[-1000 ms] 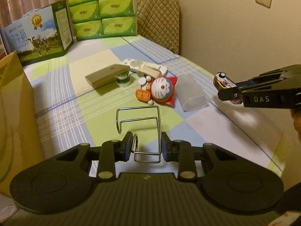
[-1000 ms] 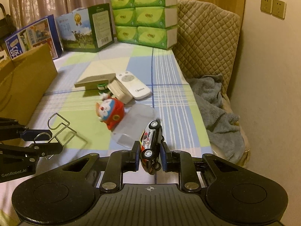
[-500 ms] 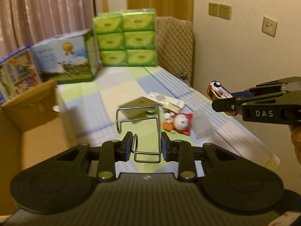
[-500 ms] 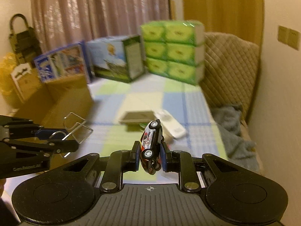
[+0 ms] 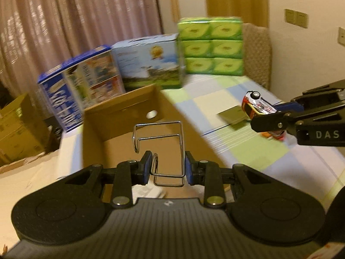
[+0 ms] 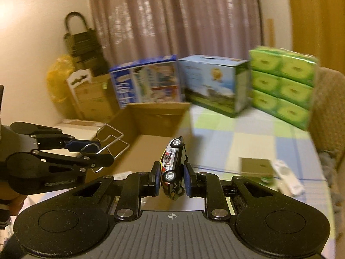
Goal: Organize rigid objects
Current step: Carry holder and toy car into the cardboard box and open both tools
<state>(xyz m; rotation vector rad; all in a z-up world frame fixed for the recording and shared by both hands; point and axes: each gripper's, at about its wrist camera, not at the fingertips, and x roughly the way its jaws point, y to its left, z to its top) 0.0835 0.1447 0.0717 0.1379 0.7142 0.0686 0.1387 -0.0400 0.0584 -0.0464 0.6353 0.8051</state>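
My left gripper is shut on a bent silver wire rack, held in the air over the open cardboard box. My right gripper is shut on a small toy race car, nose up, just right of the box. In the left wrist view the right gripper and the toy car hang at the right. In the right wrist view the left gripper and the wire rack hang at the left. A thin tan box and a white remote lie on the checked bedsheet.
Behind the cardboard box stand a blue picture carton, a milk carton with a meadow print and stacked green tissue packs. A quilted headboard and the wall close the right side. More cartons and a black bag stand left by the curtain.
Both grippers rose and swung left from the bed's items to the cardboard box, each keeping its object. The doll and plastic cup dropped out of view.
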